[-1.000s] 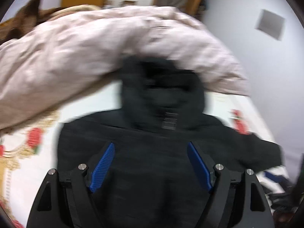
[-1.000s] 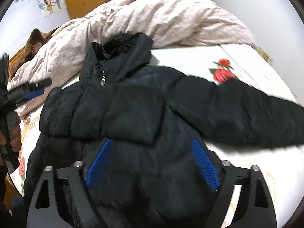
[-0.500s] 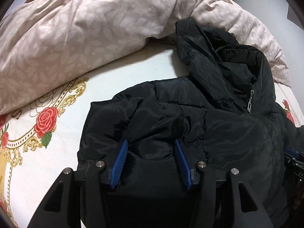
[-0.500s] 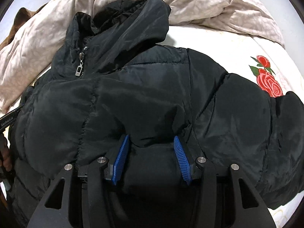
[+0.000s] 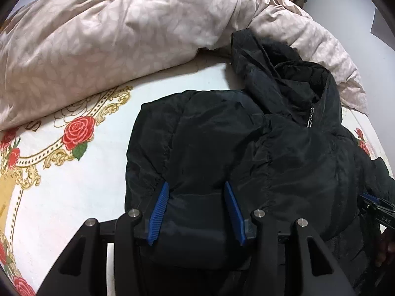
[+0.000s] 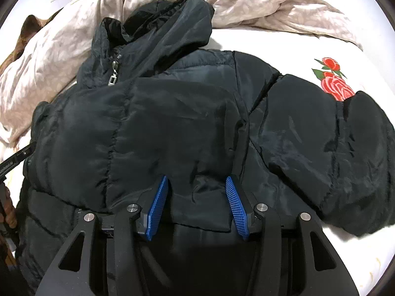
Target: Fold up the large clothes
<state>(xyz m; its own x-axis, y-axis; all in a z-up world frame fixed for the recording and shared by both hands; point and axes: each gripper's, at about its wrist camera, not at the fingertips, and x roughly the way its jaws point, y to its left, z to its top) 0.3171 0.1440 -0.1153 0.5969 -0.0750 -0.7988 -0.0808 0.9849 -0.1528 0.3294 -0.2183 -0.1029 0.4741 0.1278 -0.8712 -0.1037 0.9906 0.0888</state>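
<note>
A black hooded puffer jacket (image 5: 246, 148) lies front up on the bed, hood toward the duvet, zipper pull (image 5: 310, 118) showing. My left gripper (image 5: 196, 187) has its blue pads around a thick fold of the jacket's left side, which is folded in over the body. My right gripper (image 6: 196, 182) has its pads around a fold of the jacket (image 6: 172, 123) too. The right sleeve (image 6: 333, 153) lies spread out to the right. The left gripper's tip (image 6: 17, 159) shows at the left edge of the right wrist view.
A bunched pale pink duvet (image 5: 111, 37) lies behind the hood. The white bedsheet (image 5: 74, 185) with red roses (image 5: 77, 133) is bare left of the jacket. A wall (image 5: 358, 5) is at the far right.
Both grippers moved down onto the jacket and narrowed from wide open to clamped on folds of fabric. The left side of the jacket now lies folded in over the body.
</note>
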